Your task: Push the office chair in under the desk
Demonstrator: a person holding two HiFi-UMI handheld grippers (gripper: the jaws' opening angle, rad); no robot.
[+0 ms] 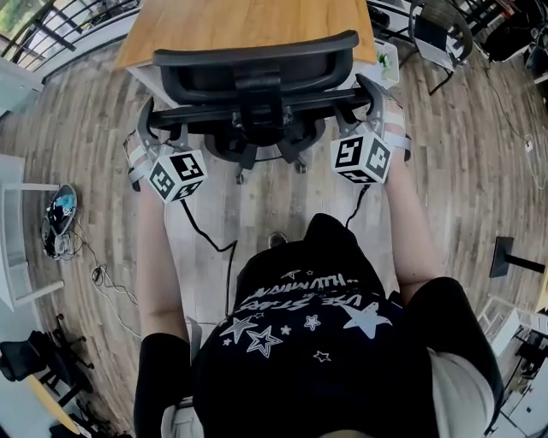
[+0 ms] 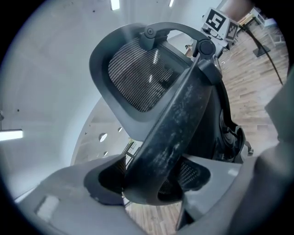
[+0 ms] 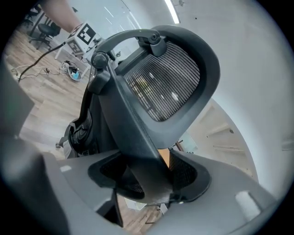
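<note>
My left tongs (image 2: 151, 183) are squeezed tight on the left side bar of the chair (image 1: 257, 68) back. My right tongs (image 3: 147, 179) are squeezed tight on the right side bar. The chair stands just ahead of both tongs, with its top edge at the near edge of the desk (image 1: 240, 26). Wood floor (image 1: 282, 214) shows behind the tongs and out to both sides.

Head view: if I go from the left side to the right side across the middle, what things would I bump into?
First the left gripper, then the office chair, then the right gripper.
</note>
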